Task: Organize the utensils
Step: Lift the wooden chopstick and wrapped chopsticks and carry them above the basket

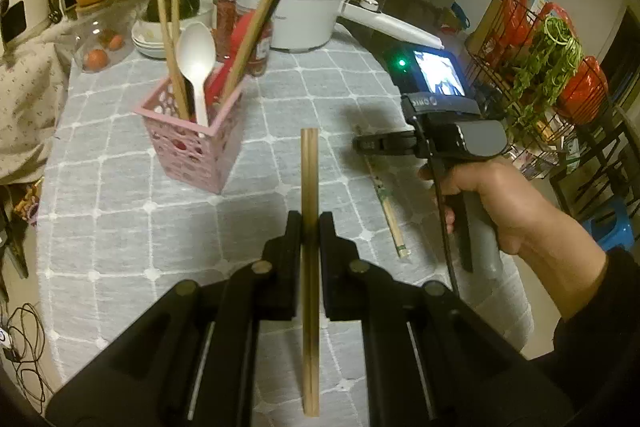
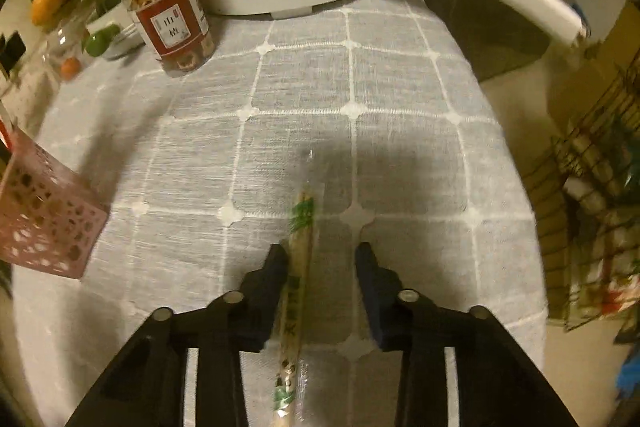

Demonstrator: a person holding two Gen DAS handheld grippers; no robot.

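Bamboo chopsticks (image 1: pixel 310 267), a bare pair, clamped between the nearly closed jaws of the left gripper (image 1: pixel 310 227), lifted above the grey checked tablecloth (image 1: pixel 120 227). Pink perforated holder (image 1: pixel 192 147) stands ahead-left, holding more chopsticks and a white spoon (image 1: pixel 196 59). Right gripper (image 2: pixel 320 255) points down at the cloth, jaws partly open around the wrapped chopsticks (image 2: pixel 298 267) lying on the table; left finger (image 2: pixel 272 267) touches the wrapper, right finger is apart from it, not pinched
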